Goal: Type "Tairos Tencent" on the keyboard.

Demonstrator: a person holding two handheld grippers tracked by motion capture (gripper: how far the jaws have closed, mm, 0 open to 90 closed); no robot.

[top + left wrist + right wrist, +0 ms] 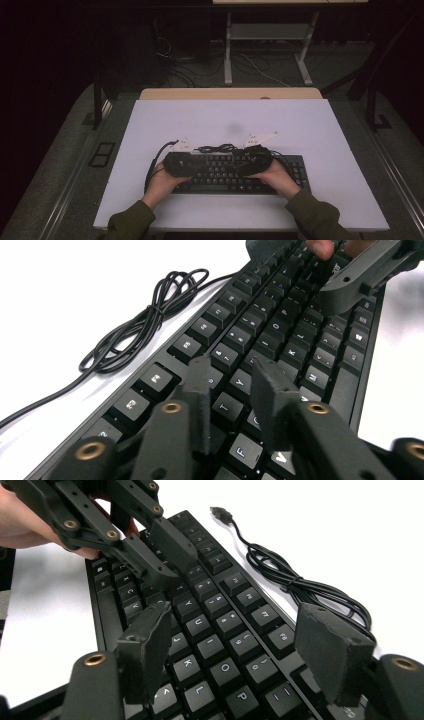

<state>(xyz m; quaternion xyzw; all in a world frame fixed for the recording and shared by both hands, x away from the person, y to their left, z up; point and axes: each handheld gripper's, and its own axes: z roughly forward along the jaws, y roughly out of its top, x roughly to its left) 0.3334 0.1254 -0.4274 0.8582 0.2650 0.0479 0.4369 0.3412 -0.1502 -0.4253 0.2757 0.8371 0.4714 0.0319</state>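
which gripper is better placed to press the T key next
Left. The left gripper hovers with its narrowly parted jaws right above the T key of the keyboard. The right gripper is open over the U-to-P keys.

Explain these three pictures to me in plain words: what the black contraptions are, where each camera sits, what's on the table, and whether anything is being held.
There is no robot here. A person holds a hand-operated two-jaw tool in each hand: the left gripper and the right gripper.

The wide picture comes from a fixed camera above the person, looking down on a white table. The other two come from small cameras riding on the grippers, each looking along its own black jaws.

On the table lies a black keyboard, with its cable bundled loosely behind it and ending in a USB plug.

Nothing is held. The left gripper's jaws stand slightly apart over the letter keys, the right gripper's much wider; only keys show between them. Whether any tip touches a key, I cannot tell.
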